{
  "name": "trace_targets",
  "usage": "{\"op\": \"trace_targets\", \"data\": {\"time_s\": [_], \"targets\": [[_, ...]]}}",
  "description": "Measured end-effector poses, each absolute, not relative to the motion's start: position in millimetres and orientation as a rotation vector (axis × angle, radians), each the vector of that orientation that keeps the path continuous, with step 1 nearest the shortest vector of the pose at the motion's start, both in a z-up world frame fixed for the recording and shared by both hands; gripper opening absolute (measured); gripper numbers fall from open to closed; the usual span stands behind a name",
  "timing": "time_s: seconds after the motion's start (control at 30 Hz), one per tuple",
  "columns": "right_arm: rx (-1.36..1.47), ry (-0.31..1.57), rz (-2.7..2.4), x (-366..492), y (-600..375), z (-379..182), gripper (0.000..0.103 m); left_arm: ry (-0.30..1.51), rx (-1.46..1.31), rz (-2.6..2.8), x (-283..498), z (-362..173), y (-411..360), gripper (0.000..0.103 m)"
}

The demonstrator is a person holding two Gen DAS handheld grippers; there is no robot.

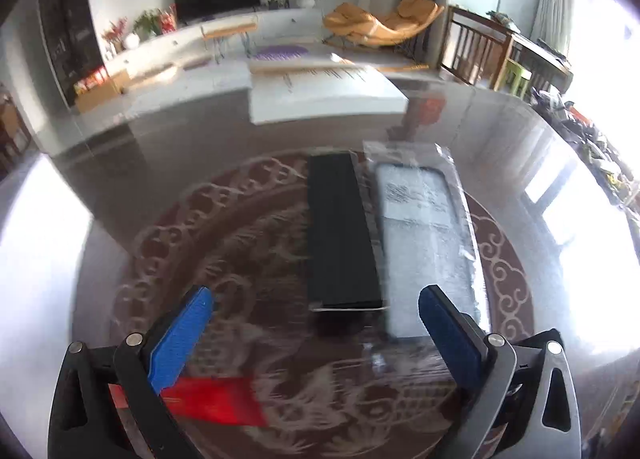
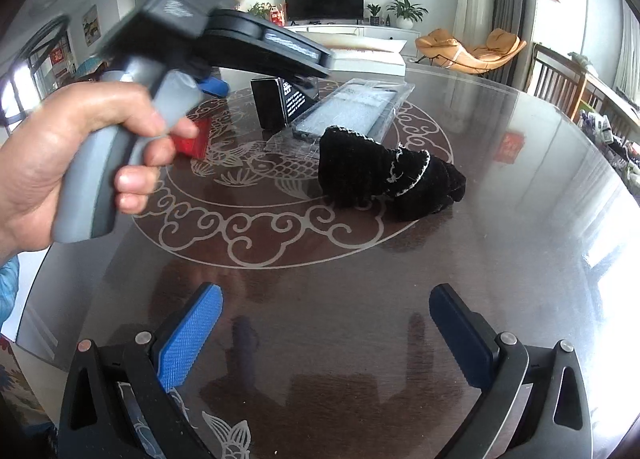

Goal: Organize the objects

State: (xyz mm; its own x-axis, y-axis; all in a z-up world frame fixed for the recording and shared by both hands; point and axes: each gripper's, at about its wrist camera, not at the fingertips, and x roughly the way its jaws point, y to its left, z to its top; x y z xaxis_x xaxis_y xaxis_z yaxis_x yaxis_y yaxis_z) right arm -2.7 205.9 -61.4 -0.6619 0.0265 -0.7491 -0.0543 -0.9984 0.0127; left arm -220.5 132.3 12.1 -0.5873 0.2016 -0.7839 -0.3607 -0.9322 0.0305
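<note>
The right gripper (image 2: 326, 323) sits nearest the right wrist camera, its blue-padded fingers spread wide apart with nothing between them, low over the near edge of the round glass-topped table (image 2: 500, 251). Beyond it, toward the middle of the table, a black knitted cloth (image 2: 384, 175) lies crumpled on the carp pattern. Just behind the cloth lies a phone case in a clear plastic sleeve (image 2: 352, 111), and a black box (image 2: 268, 103) stands beside its left edge. A red box (image 2: 192, 141) lies left of these, partly hidden by the person's left hand (image 2: 76, 155), which grips the grey handle of the other tool.

In the left wrist view, the left gripper (image 1: 316, 309) hangs above the table with its fingers also wide apart and empty. The black box (image 1: 340, 231) and the sleeved phone case (image 1: 428, 235) lie side by side ahead of it, touching or nearly so; motion blur hides which. The red box (image 1: 216, 401) lies beneath the left finger.
</note>
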Motion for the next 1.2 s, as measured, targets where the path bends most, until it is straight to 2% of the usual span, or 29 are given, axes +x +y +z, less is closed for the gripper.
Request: {"op": "trace_targets", "data": {"time_s": [0.07,0.17,0.33,0.47,0.6,0.77,0.97,1.13,1.2], "targets": [[-1.266,0.040,2.823,-3,204,-61,0.103,0.289,-1.249,2.616,-229,20,104,0.103],[-1.283,0.027,2.819,-6,201,-63,0.103,0.211,-1.418,2.620,-232,10,66,0.103],[-1.305,0.034,2.817,-6,204,-63,0.103,0.076,-1.579,2.516,-223,-42,47,0.103],[-1.328,0.037,2.811,-7,204,-64,0.103,0.048,-1.382,2.409,-213,-37,83,0.103],[-1.372,0.048,2.800,-10,205,-67,0.103,0.164,-1.324,2.295,-185,-35,119,0.103],[-1.377,0.069,2.798,-9,208,-69,0.103,0.313,-1.266,2.382,-133,-42,105,0.103],[-1.389,0.036,2.765,-11,206,-70,0.103,0.211,-1.322,2.526,-129,-44,70,0.103],[-1.297,0.190,2.583,-11,234,-71,0.103,0.171,-1.330,2.586,-138,-48,71,0.103],[-1.303,0.161,2.567,-12,232,-72,0.103,0.168,-1.331,2.585,-140,-49,69,0.103]]}}
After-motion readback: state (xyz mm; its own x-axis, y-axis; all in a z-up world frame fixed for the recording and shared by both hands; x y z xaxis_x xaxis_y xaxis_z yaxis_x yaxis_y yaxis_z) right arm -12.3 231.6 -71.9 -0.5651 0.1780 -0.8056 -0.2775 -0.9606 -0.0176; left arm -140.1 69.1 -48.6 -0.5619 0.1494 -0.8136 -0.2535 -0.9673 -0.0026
